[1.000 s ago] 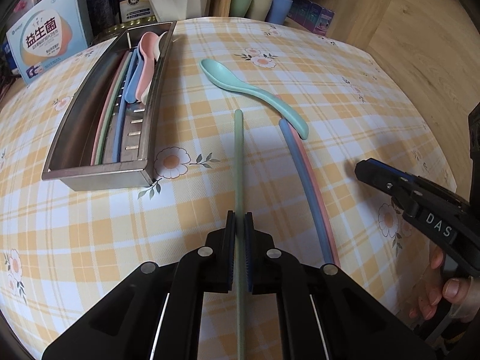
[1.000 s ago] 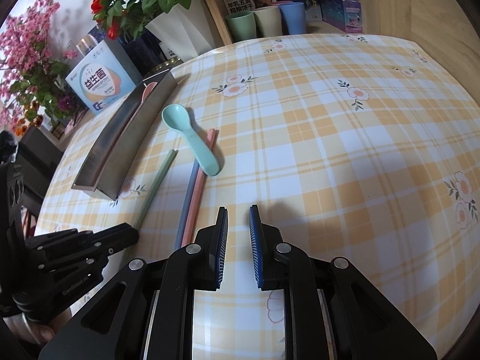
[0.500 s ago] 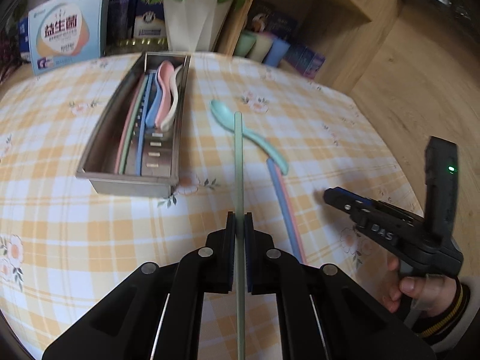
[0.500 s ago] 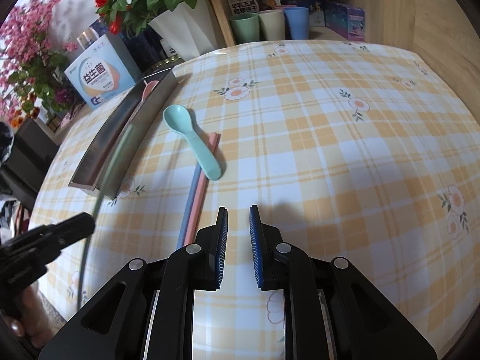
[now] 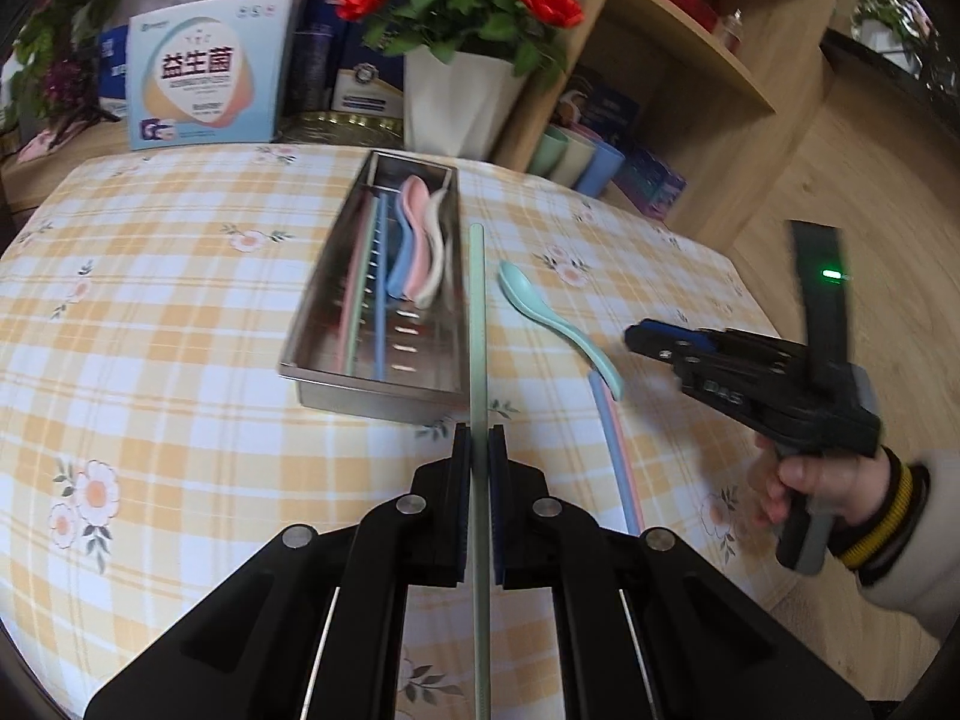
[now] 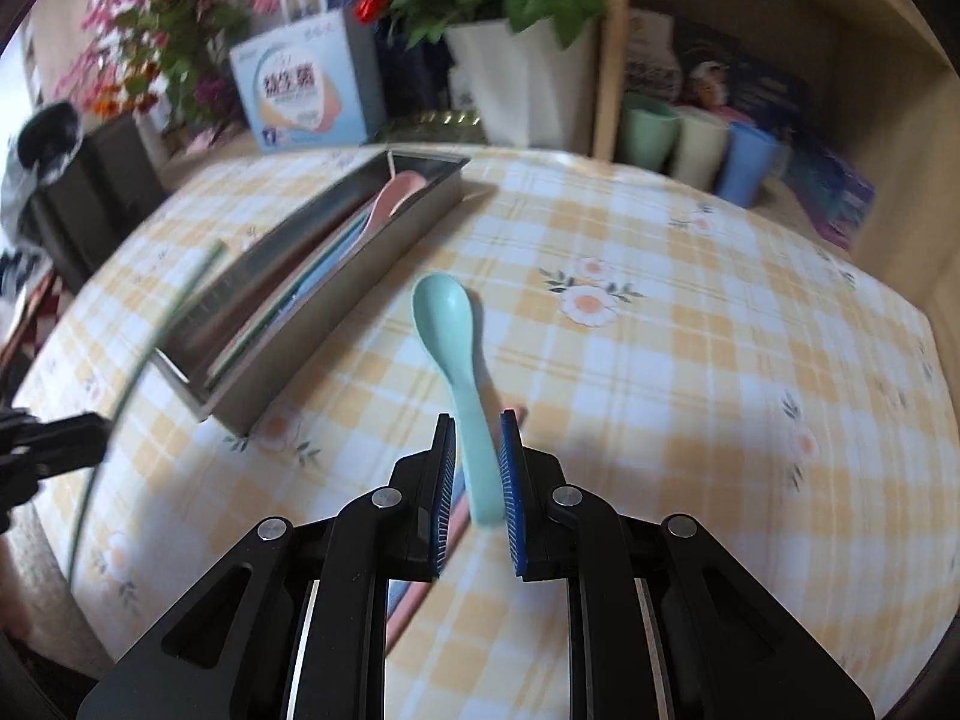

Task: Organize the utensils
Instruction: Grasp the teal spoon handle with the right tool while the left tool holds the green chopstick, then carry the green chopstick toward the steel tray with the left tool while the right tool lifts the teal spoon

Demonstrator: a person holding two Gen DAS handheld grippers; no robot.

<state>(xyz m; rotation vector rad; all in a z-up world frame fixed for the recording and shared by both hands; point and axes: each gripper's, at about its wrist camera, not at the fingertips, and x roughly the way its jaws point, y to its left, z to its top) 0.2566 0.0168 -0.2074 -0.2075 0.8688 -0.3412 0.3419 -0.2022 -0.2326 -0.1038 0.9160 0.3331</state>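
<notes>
- Tablecloth (image 5: 180, 312) of yellow and white checks with small flowers covers the table; at its far edge, from left to right, stand a light blue box (image 5: 207, 69), a white pot of red flowers (image 5: 459, 102), and a wooden shelf (image 5: 678, 72) holding three cups (image 5: 576, 159).
- Left of centre lies a steel tray (image 5: 312, 306), long side running near to far, holding pink, blue and white spoons plus chopsticks.
- The left gripper (image 5: 479, 450) is clamped on a pale green chopstick (image 5: 477, 312), lifted off the cloth, its far end by the tray's right wall.
- A mint spoon (image 6: 459, 348) lies right of the tray, bowl far, handle across a blue and a pink chopstick (image 5: 618, 456).
- The right gripper (image 6: 477, 462) hangs over the spoon's handle with jaws slightly apart, gripping nothing.
</notes>
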